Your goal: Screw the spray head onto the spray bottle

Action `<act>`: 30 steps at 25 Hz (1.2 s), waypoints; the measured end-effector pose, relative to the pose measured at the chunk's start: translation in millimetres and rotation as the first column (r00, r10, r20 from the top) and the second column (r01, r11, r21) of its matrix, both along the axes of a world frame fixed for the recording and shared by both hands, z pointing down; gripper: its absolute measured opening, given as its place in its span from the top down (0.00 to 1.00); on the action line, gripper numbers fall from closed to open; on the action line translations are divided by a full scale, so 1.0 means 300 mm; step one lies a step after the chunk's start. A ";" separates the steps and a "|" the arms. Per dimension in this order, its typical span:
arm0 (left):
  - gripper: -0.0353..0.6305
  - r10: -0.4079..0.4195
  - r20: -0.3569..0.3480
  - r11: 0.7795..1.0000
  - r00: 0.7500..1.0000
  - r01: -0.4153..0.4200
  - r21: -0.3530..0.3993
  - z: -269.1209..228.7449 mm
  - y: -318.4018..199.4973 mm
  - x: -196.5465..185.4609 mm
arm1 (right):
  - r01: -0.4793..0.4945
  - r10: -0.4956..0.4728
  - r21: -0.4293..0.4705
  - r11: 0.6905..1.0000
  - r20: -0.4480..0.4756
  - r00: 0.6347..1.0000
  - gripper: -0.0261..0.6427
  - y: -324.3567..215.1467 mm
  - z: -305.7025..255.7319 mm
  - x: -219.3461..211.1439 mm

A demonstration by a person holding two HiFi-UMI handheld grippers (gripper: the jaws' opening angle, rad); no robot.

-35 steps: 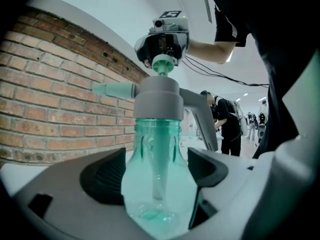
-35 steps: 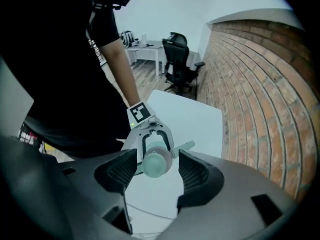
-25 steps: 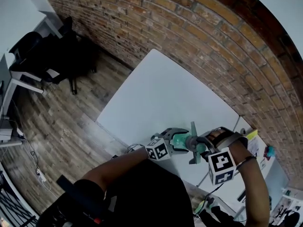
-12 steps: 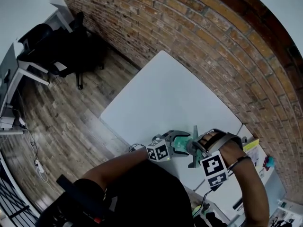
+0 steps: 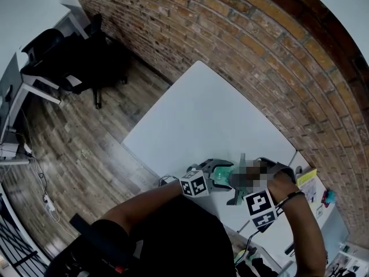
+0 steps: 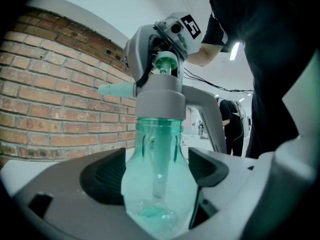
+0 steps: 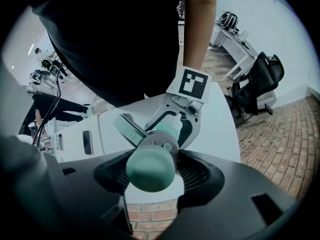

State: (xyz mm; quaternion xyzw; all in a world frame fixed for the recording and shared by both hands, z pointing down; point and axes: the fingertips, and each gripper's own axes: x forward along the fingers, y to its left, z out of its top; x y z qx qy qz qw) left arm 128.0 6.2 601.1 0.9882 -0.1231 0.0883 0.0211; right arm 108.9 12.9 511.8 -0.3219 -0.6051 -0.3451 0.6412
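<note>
Head view, left to right: the left gripper point(image 5: 223, 176), the green bottle point(image 5: 221, 179), the spray head point(image 5: 236, 196) and the right gripper point(image 5: 253, 183) meet over the near edge of a white table point(image 5: 202, 114). Here a blurred patch covers the right jaws, and no pad contact can be read.

The left gripper view supplies the grip. The left gripper point(image 6: 157, 174) is clamped on the bottle point(image 6: 157, 194), a ribbed pad against each side of its wide body. The grey-collared spray head point(image 6: 160, 96) sits on the neck, with the right gripper point(image 6: 170, 34) above it.

The right gripper view looks down the same stack. The right gripper point(image 7: 152, 176) is clamped on the spray head point(image 7: 150, 169), its pads against the round green cap. Below it the left gripper point(image 7: 180, 119) shows end on.

Whether the bottle's base touches the table cannot be told in any view.

Room: a brick wall point(image 5: 259, 51) runs behind the table. At left there is a wood plank floor point(image 5: 86, 143) and a black chair point(image 5: 63, 56).

Orientation: the bottle's long axis stands upright, neck up. The nozzle point(image 6: 115, 89) points sideways toward the brick wall, and the trigger point(image 6: 210, 119) slopes down on the opposite side.
</note>
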 end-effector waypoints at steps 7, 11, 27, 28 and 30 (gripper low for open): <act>0.38 0.002 -0.009 1.000 1.000 -0.002 0.000 -0.002 0.003 -0.004 | -0.227 0.229 -0.046 0.973 0.040 0.973 0.57 -0.003 0.006 -0.010; 0.38 -0.002 -0.015 1.000 1.000 0.002 -0.001 -0.002 0.003 -0.004 | -0.377 0.384 -0.103 0.920 0.053 0.922 0.57 0.014 0.004 -0.010; 0.38 0.008 -0.017 1.000 1.000 -0.008 0.001 -0.002 0.001 -0.002 | -0.685 0.701 -0.153 0.713 0.138 0.699 0.57 -0.014 0.005 -0.013; 0.38 0.009 -0.018 1.000 1.000 -0.009 0.002 -0.003 0.001 0.000 | -0.685 0.702 -0.151 0.712 0.141 0.698 0.57 -0.013 0.006 -0.012; 0.38 0.011 -0.020 1.000 1.000 -0.011 0.003 -0.002 0.003 0.002 | -0.687 0.702 -0.144 0.712 0.148 0.697 0.57 -0.011 0.008 -0.010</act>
